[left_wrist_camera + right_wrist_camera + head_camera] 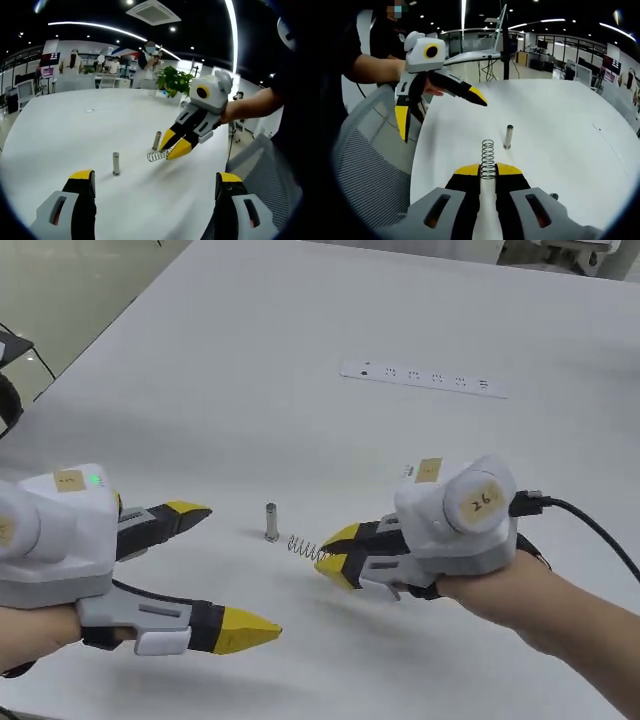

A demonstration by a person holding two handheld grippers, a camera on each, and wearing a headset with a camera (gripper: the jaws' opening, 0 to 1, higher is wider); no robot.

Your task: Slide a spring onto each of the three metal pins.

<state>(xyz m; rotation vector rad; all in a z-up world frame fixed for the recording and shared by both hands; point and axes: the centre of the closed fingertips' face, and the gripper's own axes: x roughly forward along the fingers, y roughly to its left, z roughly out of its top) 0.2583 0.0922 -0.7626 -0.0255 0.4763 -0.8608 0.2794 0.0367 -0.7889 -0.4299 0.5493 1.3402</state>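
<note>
A short metal pin (271,521) stands upright on the white table (250,370). My right gripper (331,552) is shut on one end of a small wire spring (301,545), whose free end points toward the pin from its right. In the right gripper view the spring (488,156) sticks out from between the yellow tips, with the pin (508,137) just beyond. My left gripper (229,570) is open to the left of the pin, with nothing between its fingers. In the left gripper view the pin (116,163), the spring (158,155) and a second spring (157,140) behind it show.
A white power strip (422,378) lies on the table farther back. A black cable (585,525) runs from the right gripper. People stand by desks and a plant in the background of the left gripper view. A mesh office chair (372,165) is beside the table.
</note>
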